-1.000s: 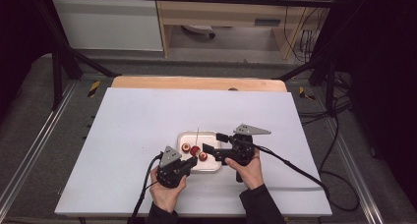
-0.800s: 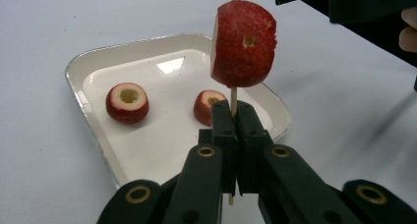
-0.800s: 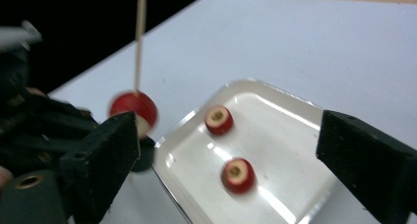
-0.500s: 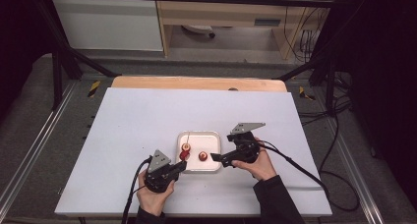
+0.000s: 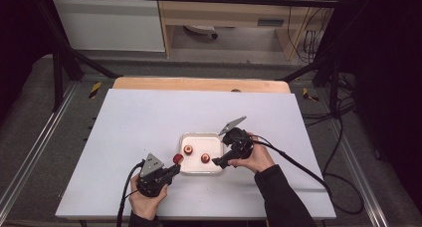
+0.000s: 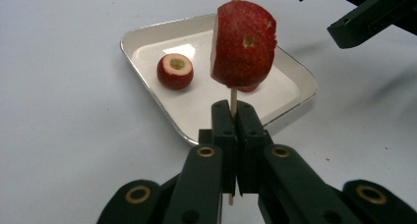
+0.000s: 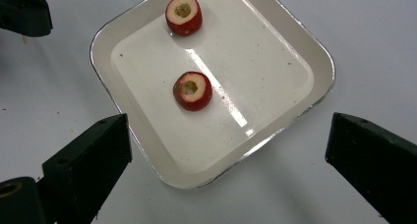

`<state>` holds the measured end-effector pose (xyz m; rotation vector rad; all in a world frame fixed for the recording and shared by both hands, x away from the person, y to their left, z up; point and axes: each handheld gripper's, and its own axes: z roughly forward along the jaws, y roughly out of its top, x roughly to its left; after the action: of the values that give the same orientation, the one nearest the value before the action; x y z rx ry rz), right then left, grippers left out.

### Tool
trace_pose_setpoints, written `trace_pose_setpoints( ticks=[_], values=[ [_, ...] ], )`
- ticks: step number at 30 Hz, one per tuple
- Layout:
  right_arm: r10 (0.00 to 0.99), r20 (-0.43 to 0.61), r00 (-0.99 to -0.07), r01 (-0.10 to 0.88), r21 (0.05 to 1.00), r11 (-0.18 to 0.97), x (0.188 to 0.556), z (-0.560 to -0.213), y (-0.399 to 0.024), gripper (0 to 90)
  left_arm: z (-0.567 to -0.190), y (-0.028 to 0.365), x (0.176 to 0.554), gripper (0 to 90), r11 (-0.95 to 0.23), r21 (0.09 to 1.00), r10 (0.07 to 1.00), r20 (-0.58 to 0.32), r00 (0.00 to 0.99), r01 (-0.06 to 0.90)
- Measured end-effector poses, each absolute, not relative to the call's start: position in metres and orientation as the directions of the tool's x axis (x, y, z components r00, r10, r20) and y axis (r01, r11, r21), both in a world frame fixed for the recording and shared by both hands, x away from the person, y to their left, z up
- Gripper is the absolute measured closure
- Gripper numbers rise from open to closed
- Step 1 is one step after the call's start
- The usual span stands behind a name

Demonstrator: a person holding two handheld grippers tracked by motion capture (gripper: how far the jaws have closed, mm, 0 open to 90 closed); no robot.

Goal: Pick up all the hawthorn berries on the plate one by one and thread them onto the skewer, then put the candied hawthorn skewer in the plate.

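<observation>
Here the left gripper [image 6: 235, 117] has its jaws closed on a thin wooden skewer [image 6: 234, 95] threaded through a red cored fruit piece [image 6: 244, 44], just beside the shallow white square tray [image 5: 186, 138]; the right gripper [image 5: 222, 160] hovers at the tray's other side, jaws wide apart; two more red cored fruit pieces [image 7: 192, 90] [image 7: 183, 14] lie apart inside the tray, on the white table [image 5: 149, 117].

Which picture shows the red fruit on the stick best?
The left gripper view: the fruit on the stick is big and sharp there. The high view shows it as a tiny red dot by the left claw.
</observation>
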<state>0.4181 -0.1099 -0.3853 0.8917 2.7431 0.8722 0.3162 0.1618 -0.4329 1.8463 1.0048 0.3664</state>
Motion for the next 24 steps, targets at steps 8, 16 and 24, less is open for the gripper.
trace_pose_setpoints(
  ticks=[8, 16, 24],
  values=[
    [0.573, 0.037, -0.819, 0.514, 0.491, 0.703, 0.426, -0.385, -0.085, 7.7, -0.433, 0.169, 0.315, 88.7, -0.195, 0.847, 0.785, -0.168, 0.596, 0.495],
    [0.572, 0.043, -0.819, 0.530, 0.438, 0.727, 0.434, -0.389, -0.066, 12.4, -0.434, 0.172, 0.315, 88.7, -0.193, 0.844, 0.785, -0.173, 0.594, 0.500],
    [0.572, 0.076, -0.817, 0.557, 0.358, 0.749, 0.442, -0.399, -0.052, 22.9, -0.437, 0.173, 0.316, 88.7, -0.195, 0.843, 0.784, -0.173, 0.596, 0.502]
  ],
)
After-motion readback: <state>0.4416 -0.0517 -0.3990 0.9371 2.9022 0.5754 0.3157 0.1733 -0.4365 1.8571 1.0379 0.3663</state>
